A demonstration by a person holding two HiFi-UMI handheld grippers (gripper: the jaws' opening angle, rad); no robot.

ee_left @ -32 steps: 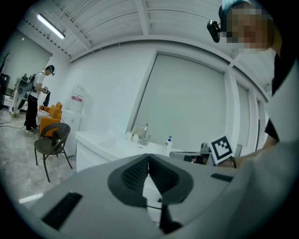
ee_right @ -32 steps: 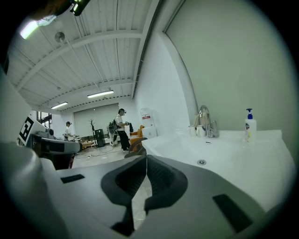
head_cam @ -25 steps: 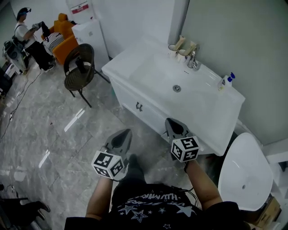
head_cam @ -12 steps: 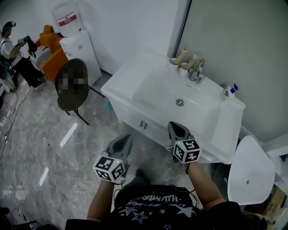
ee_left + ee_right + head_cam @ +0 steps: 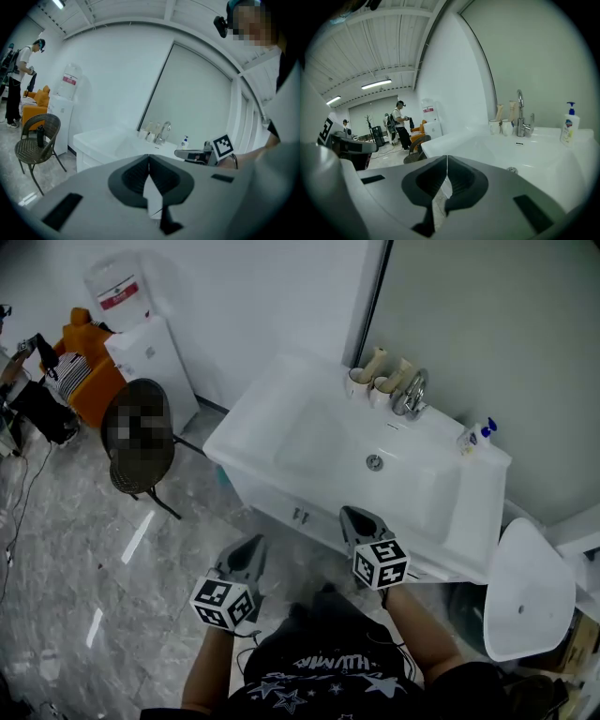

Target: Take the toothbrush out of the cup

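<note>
- The toothbrush (image 5: 376,359) has not been taken out. I take it to be one of the two pale handles that lean out of the two white cups (image 5: 360,383); from this far off I cannot tell brush from paste.
- The cups stand side by side at the back rim of the basin, just left of the chrome faucet (image 5: 412,393) and against the wall. That puts them on the far side of the bowl from the person.
- The handles tilt up and away from the cup mouths, so there is free length above the rim for jaws to take hold of.
- A soap pump bottle (image 5: 473,434) stands on the same back ledge, well apart to the faucet's right, out of the line of reach.
- The white sink cabinet (image 5: 281,491) lies between the person and the cups, with the drain (image 5: 374,462) mid-bowl.
- The right gripper (image 5: 352,515) hangs over the cabinet's front edge, pointing toward the basin. Its jaws are pressed together with nothing between them.
- The left gripper (image 5: 253,545) is lower and off to the side, over the marble floor (image 5: 84,549). Its jaws are likewise closed and empty.
- Both are well short of the cups. This reads as the approach, and whichever gripper goes for the brush must spread its jaws first.
- A wicker chair (image 5: 139,442) and a toilet (image 5: 525,592) flank the cabinet.
</note>
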